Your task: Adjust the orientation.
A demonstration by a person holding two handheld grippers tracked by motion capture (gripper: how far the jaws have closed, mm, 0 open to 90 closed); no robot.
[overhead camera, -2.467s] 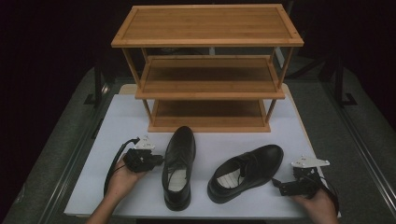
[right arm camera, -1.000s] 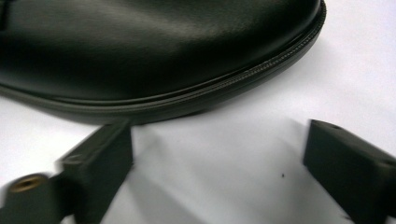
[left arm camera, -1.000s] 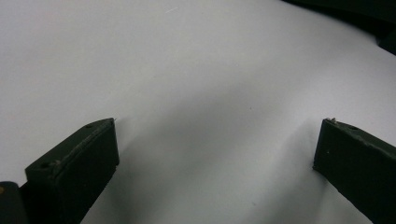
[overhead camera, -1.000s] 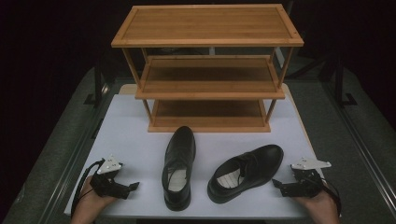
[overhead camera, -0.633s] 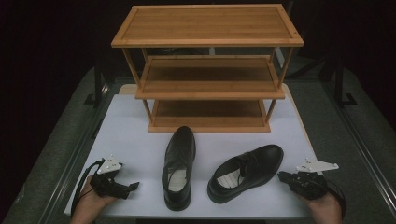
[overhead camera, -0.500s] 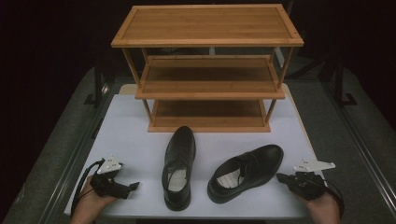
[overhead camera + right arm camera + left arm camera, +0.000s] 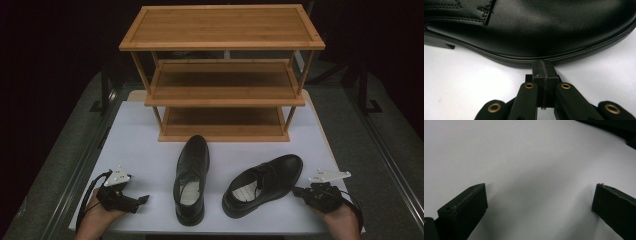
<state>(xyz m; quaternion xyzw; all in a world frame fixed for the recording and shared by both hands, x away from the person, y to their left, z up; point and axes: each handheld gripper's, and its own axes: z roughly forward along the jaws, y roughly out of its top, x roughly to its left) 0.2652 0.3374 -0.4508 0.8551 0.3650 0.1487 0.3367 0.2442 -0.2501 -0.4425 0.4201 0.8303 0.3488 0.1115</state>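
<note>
Two black shoes on white table, grippers at both near corners

Left shoe (image 7: 191,182) points toward the wooden rack (image 7: 222,75); right shoe (image 7: 263,184) lies angled. Right gripper (image 7: 299,190) tips at that shoe's toe side; left gripper (image 7: 141,199) apart from left shoe, on the table (image 7: 140,150).

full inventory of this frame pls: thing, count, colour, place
shoe rack: 1, light wood, three shelves, far half of the table
left shoe: 1, black leather, near middle, toe toward the rack
right shoe: 1, black leather, right of the first, toe angled right
table: 1, white top
left gripper: 1, black, near left, jaws open over bare table
right gripper: 1, black, near right, jaws shut with nothing between them, tips at the right shoe's sole edge
hands: 2, bottom corners, one behind each gripper
</note>
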